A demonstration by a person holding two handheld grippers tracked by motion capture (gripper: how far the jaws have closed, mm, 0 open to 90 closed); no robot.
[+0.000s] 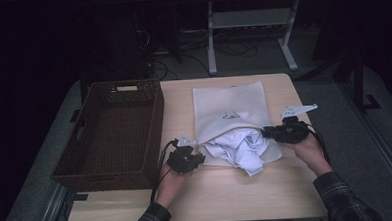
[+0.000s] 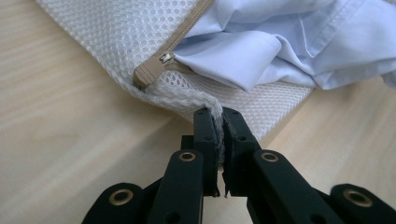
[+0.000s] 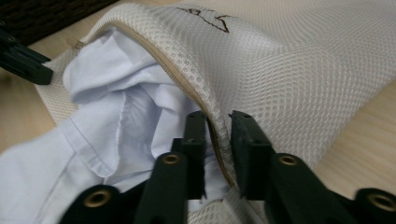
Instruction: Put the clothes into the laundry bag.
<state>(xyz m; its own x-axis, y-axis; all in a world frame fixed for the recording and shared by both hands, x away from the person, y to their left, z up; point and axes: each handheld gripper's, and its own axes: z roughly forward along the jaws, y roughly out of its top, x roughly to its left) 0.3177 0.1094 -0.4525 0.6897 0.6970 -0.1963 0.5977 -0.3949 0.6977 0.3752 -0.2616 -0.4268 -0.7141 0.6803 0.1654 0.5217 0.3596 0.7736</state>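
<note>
A white mesh laundry bag (image 1: 229,106) lies flat on the wooden table (image 1: 212,195), its zipped mouth facing me. A pale blue shirt (image 1: 238,148) spills out of that mouth. My left gripper (image 1: 199,151) is shut on the bag's lower left corner; in the left gripper view the mesh (image 2: 116,37) is pinched between the jaws (image 2: 218,116), just below the beige zipper pull (image 2: 166,58) and the shirt (image 2: 289,42). My right gripper (image 1: 264,132) is at the mouth's right end. Its jaws (image 3: 218,119) stand slightly apart around the bag's (image 3: 289,60) zipper rim, with the shirt (image 3: 116,107) to their left.
A dark brown wicker basket (image 1: 157,122) stands to the left of the bag, close to my left hand. Bare tabletop lies in front of the bag and to its right. Beyond the table's far edge are metal desk legs (image 1: 211,40) and cables on the floor.
</note>
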